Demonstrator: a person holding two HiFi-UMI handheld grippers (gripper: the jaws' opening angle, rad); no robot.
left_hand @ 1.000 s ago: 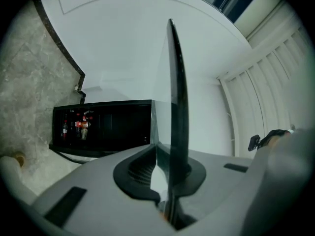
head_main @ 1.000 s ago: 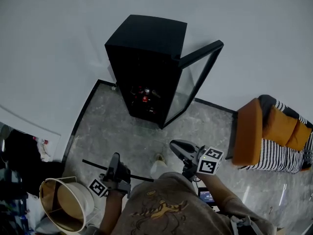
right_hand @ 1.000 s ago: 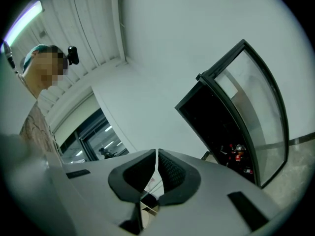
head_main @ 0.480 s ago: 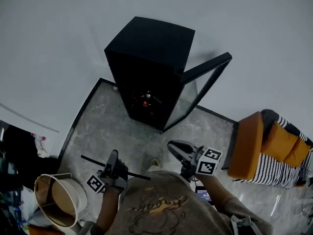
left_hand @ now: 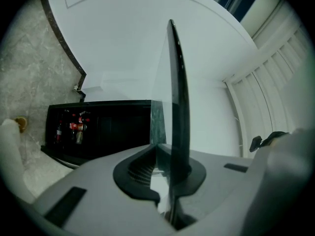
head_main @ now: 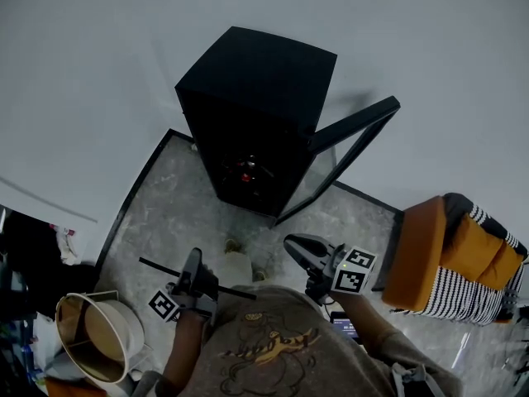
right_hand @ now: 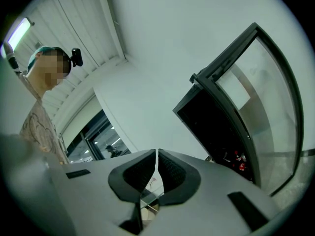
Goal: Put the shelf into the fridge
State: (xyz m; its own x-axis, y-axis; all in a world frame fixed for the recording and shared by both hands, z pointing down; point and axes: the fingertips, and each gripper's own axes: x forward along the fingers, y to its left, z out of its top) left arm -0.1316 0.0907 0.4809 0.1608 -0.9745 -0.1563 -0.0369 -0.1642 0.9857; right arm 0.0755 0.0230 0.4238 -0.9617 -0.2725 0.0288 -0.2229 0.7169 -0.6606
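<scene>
Now, head view. Floor [head_main: 178, 213]: grey marbled slab with a dark border, filling the middle of the frame.

Fridge [head_main: 248, 122]: black, upright, upper centre of the frame, standing on the floor against the white wall. Its glass door [head_main: 351, 147] is swung open toward the right. The inside is dark. Small red bottles [head_main: 245, 170] sit low in it; I cannot count them.

Chair [head_main: 426, 251]: orange with striped sides, right edge of the frame, well apart from the fridge.

Bin [head_main: 95, 337]: round, pale rim, lower left corner, just beside my left arm.

Shelf [head_main: 157, 267]: not in the fridge. It is in my left gripper [head_main: 195, 263], lower left of centre, and reads as a thin dark bar slanting down to the right, well short of the fridge. In the left gripper view the shelf [left_hand: 177, 102] shows edge-on, a glass pane with a dark rim rising up the middle of the frame. The left gripper [left_hand: 165, 163] has both jaws clamped on its lower end. The fridge [left_hand: 108, 127] lies at the left behind it.

Right gripper [head_main: 296, 245]: lower centre, raised, pointing toward the fridge. In the right gripper view the right gripper [right_hand: 156, 163] has its jaws nearly together, a thin slit between, gripping nothing. The door [right_hand: 256, 97] fills the right of that frame.
</scene>
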